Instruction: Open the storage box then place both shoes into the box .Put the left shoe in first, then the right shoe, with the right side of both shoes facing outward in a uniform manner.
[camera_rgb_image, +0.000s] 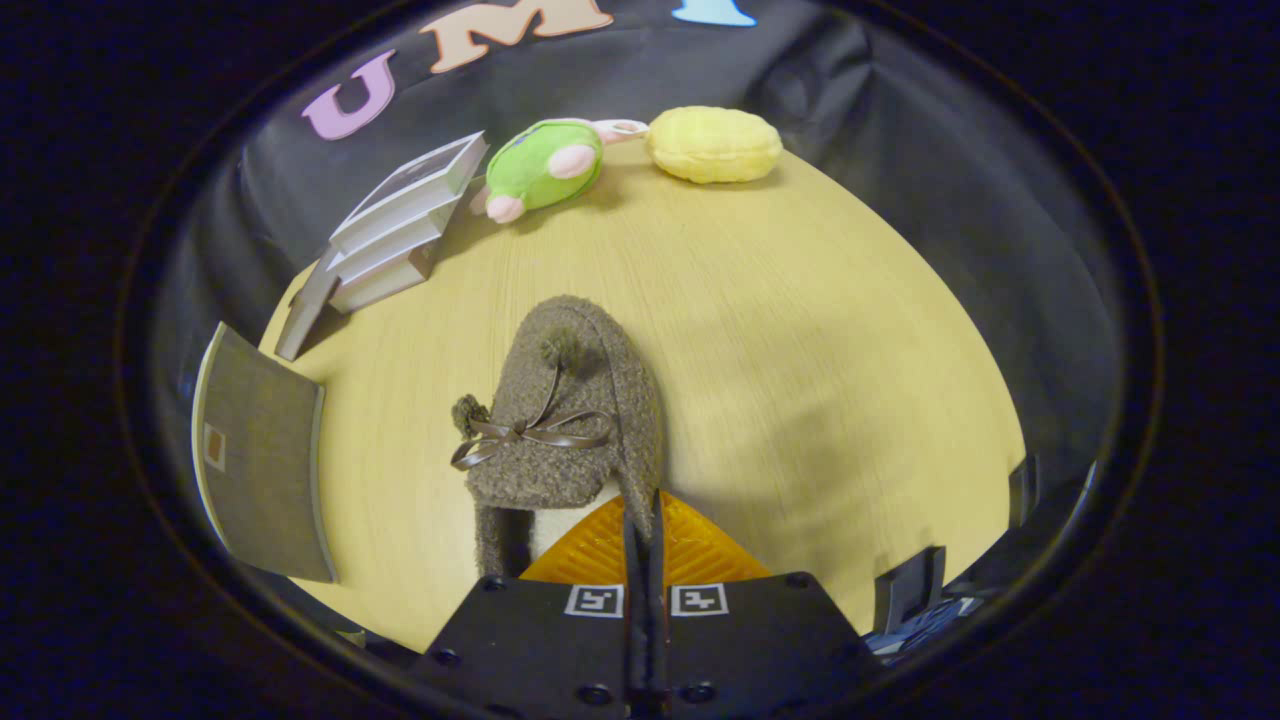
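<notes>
A brown fuzzy shoe (560, 400) with a ribbon bow and small pom-poms lies just ahead of my fingers, its toe pointing away over the wooden table (800, 330). My gripper (645, 510) is shut on the right-hand rim of the shoe's opening, which is pinched between the two fingers. I cannot tell whether the shoe rests on the table or hangs a little above it. To the left of the shoe stands a grey flat panel (262, 455) with a pale rim, apparently part of the storage box; the rest of that box is hidden.
A stack of grey-white books (400, 230) sits beyond the shoe to the left. Behind them, at the table's far edge, lie a green plush toy (545, 165) and a yellow plush cushion (713, 145). Dark gear (925, 590) pokes in beside my fingers on the right.
</notes>
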